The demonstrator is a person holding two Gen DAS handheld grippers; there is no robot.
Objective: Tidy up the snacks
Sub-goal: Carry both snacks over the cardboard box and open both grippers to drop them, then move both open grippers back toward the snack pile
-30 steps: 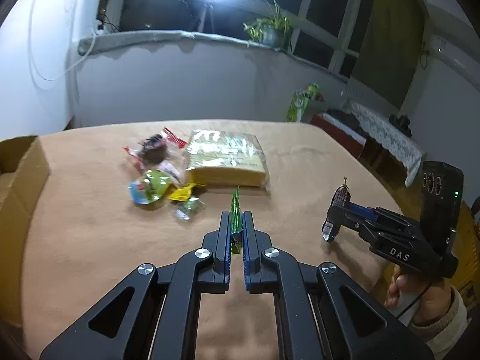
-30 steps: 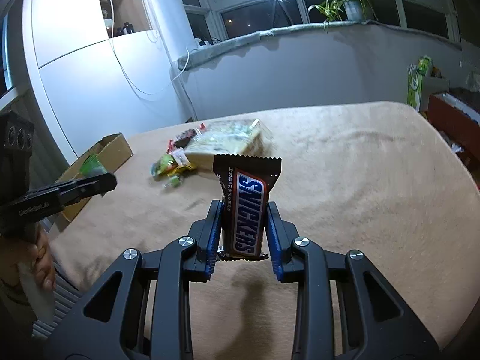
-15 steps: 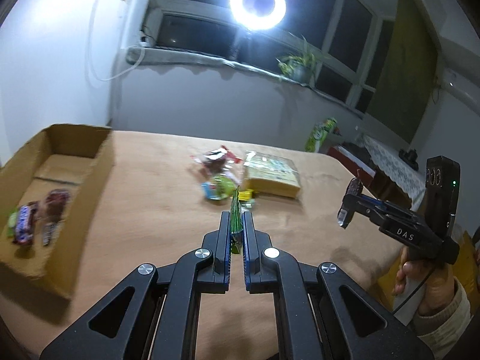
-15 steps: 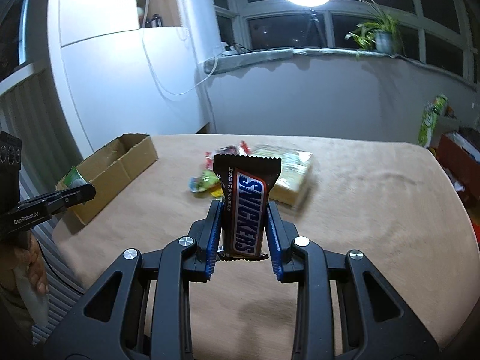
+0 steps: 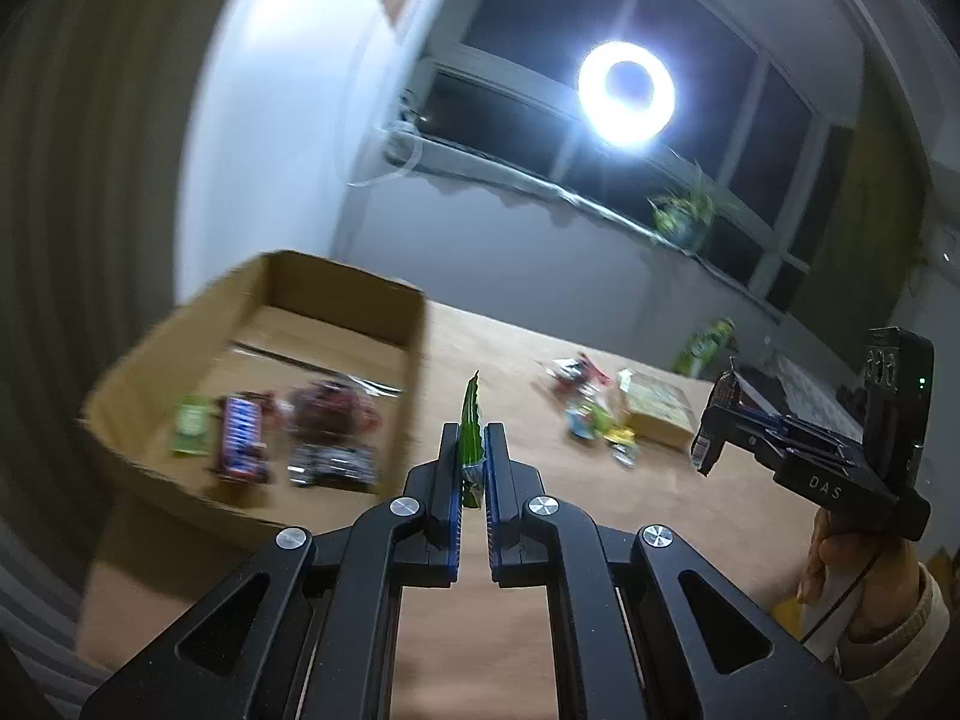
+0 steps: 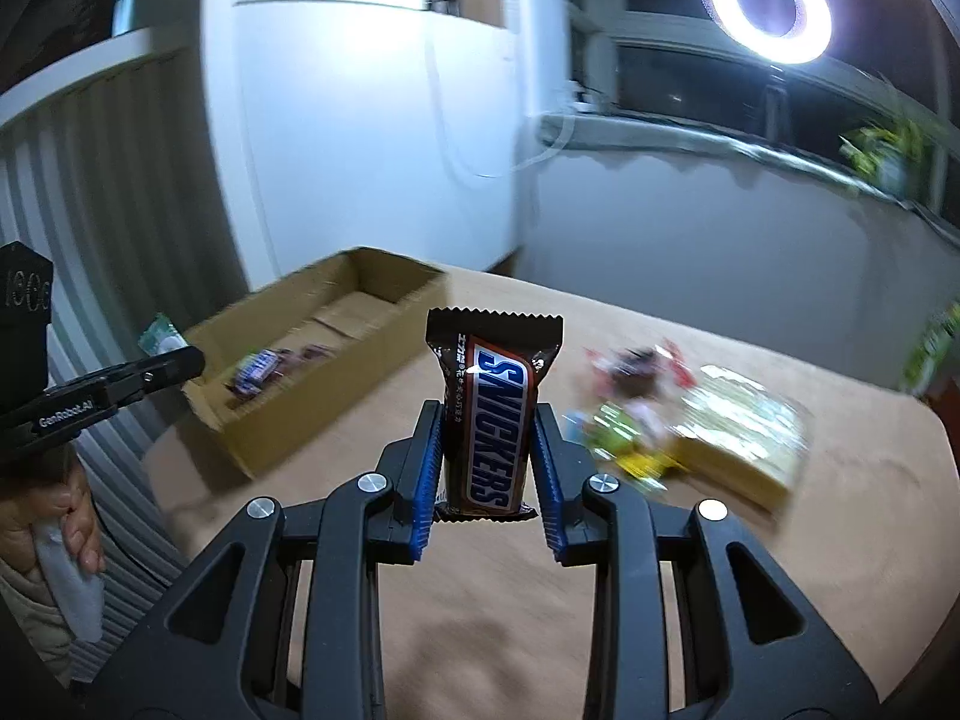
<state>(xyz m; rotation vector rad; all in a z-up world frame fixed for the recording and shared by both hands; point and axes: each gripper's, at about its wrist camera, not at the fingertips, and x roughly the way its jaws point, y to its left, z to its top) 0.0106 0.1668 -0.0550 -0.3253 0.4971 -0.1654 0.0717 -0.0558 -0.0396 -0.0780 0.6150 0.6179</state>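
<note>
Left wrist view: the left gripper [image 5: 472, 468] is clamped on a thin green packet [image 5: 470, 420], pinched edge-on so that only its serrated upper edge rises clear of the pads; the narrow hold suits so flat an item. Ahead and to the left stands the open cardboard box [image 5: 336, 294], on the tan-covered table [image 5: 510, 360] at its edge. Several snacks lie inside on the box floor, among them a blue-labelled bar [image 5: 240, 438] and a green sachet [image 5: 191, 432], which marks the box as the collecting point. The loose pile of unsorted snacks [image 5: 591, 414] lies well apart to the right, beside a flat yellow-green package [image 5: 657, 411]. The right gripper [image 5: 711, 429] appears at the right edge, carried in a hand [image 5: 852, 564], with a dark wrapper end at its tips. Right wrist view: the right gripper [image 6: 487, 456] is closed on a Snickers bar [image 6: 492, 414], held upright by its lower half, label facing the camera, jaws against both long sides. The box [image 6: 336, 354] lies ahead to the left, the pile [image 6: 636, 396] to the right. The left gripper [image 6: 174, 366] shows at the left edge, close to the near corner of the box, green packet at its tip. Judgement: both items are in transit to the box; neither is over its opening yet. The background is blurred.
</note>
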